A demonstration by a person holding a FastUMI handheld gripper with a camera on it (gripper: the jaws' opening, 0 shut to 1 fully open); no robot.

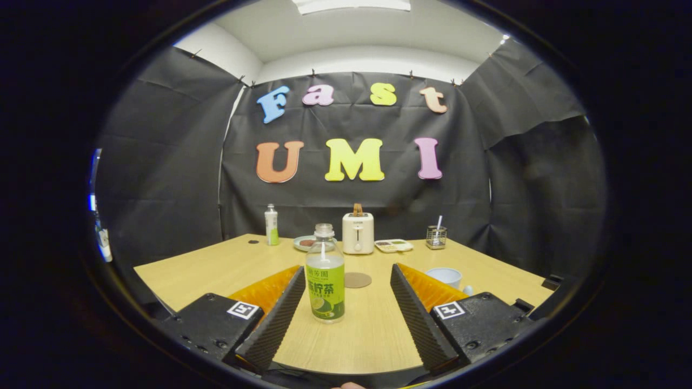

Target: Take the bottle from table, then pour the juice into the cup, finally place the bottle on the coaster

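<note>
Standing untouched on the table, the bottle sits between the gripper's spread fingers; grasping, pouring into the cup at right and reaching the far coaster all remain.

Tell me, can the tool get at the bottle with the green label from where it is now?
Probably yes. The tool is open, and the bottle stands upright between its fingers, close to the left one. Nothing lies between them on the table; the coaster sits beyond the bottle.

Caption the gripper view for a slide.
Open gripper approaches an uncapped juice bottle standing near its left finger; coaster and cup wait beyond.
</note>
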